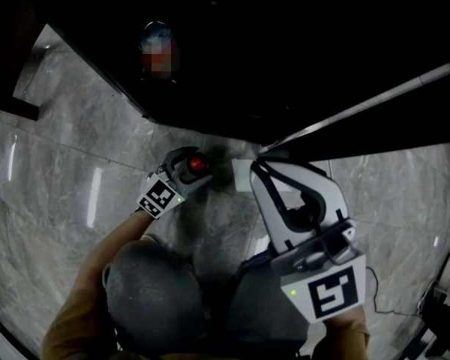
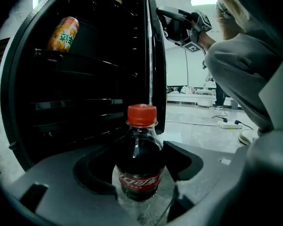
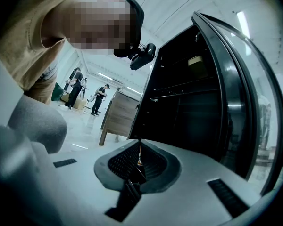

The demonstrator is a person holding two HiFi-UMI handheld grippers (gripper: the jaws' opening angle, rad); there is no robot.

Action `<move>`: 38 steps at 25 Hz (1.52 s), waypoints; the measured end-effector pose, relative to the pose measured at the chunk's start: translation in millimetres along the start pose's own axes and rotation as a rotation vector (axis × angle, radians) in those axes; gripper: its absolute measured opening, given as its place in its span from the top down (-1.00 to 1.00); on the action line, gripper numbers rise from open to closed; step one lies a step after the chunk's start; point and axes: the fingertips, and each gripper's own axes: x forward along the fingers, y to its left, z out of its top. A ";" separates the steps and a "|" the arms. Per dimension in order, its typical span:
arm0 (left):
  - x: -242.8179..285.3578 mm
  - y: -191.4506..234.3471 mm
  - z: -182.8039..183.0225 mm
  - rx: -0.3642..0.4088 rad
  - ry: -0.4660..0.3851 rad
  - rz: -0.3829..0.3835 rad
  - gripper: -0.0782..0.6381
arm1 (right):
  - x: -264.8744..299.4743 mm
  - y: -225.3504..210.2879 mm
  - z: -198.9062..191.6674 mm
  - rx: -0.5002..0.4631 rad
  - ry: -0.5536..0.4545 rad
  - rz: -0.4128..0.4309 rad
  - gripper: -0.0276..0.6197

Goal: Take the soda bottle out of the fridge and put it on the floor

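High at the left of the left gripper view we see an orange drink container [image 2: 63, 33], tilted (its label is too blurred to read). Far off lies a white power strip [image 2: 228, 125] with its cable [image 2: 198, 123], under a bright ceiling light [image 2: 205, 1]. In the right gripper view we find a wooden cabinet [image 3: 119, 113] and, beyond it, two people [image 3: 77, 86] standing near each other.

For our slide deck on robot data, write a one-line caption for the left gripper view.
Left gripper holds a red-capped soda bottle upright before the open fridge.
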 end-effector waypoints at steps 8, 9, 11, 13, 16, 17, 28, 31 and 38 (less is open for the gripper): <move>2.3 1.5 -3.7 -0.003 0.014 -0.011 -0.07 | -3.4 -0.3 2.0 -0.002 -0.003 -0.002 0.91; 2.6 1.4 -3.7 -0.003 0.018 -0.015 -0.07 | -4.2 -0.8 2.0 0.000 -0.003 -0.004 0.91; 3.4 1.2 -2.7 0.008 0.025 -0.022 -0.07 | -4.8 -1.5 2.7 0.002 -0.005 -0.007 0.91; 3.5 0.0 0.3 0.022 0.023 -0.022 -0.07 | -5.6 -0.8 5.1 0.001 -0.011 -0.006 0.91; 2.0 -1.4 8.8 0.030 0.006 -0.018 -0.07 | -7.6 1.1 8.0 -0.003 -0.016 -0.001 0.91; 1.8 -1.4 11.4 0.030 0.002 -0.016 -0.07 | -7.9 1.3 8.0 -0.002 -0.016 0.000 0.91; -11.0 -4.3 42.1 0.048 -0.040 -0.014 -0.07 | -2.9 0.1 7.7 0.014 -0.039 0.006 0.91; -15.7 -7.2 64.1 0.091 -0.084 -0.032 -0.07 | -2.6 -0.6 7.1 0.021 -0.044 0.004 0.91; -28.1 -8.1 105.1 0.095 -0.143 -0.038 0.07 | 2.6 -5.5 4.3 0.035 -0.048 -0.002 0.91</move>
